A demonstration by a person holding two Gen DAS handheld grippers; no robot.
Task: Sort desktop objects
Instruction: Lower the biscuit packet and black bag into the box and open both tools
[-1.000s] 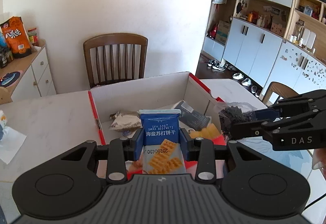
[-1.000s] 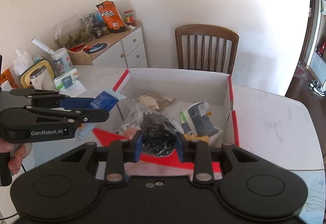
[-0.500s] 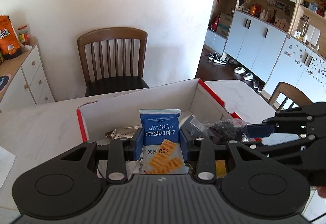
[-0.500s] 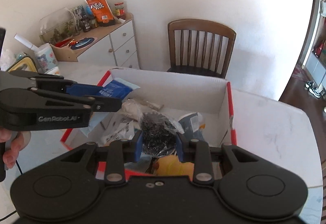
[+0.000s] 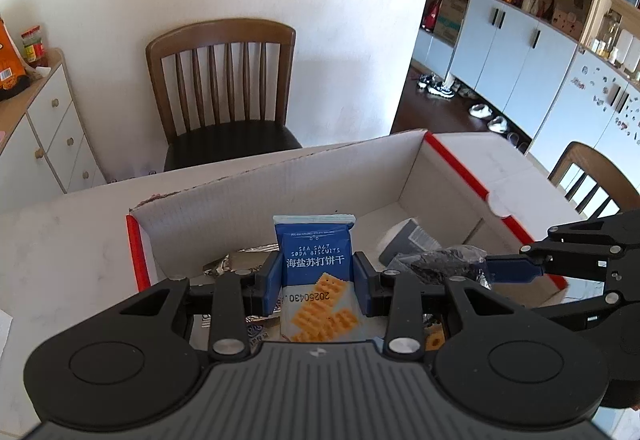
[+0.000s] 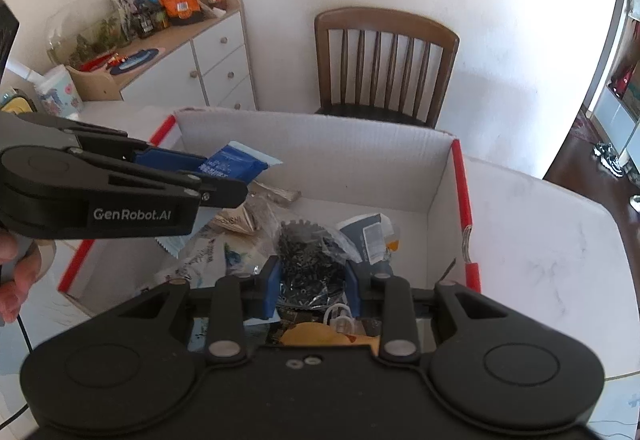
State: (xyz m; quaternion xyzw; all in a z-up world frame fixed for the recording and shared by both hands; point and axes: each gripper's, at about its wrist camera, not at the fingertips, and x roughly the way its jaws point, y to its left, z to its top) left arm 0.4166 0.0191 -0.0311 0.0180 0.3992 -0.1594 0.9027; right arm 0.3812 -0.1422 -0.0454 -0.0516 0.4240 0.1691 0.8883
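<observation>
The white desk (image 6: 540, 240) holds a big cardboard box (image 6: 360, 156) with red edges, and a wooden chair (image 5: 224, 88) stands behind it. A second ago the box was farther ahead and both hands were near its front edge. Now both hands have moved forward and down, so they hang right over the inside of the box.

The left gripper (image 5: 316, 276) has its fingers pinching a blue pack of soda biscuits (image 5: 314, 260). The pack stands upright between the fingers, above the snack bags on the box floor. The right gripper (image 6: 310, 286) has its fingers pinching a clear bag of small dark bits (image 6: 308, 260), also over the pile in the box. The grips have not changed.

So both things look ready to be dropped in. I think the next step is to let go, and the two things should land on the heap. A grey pouch (image 5: 412, 240) lies farther in.
</observation>
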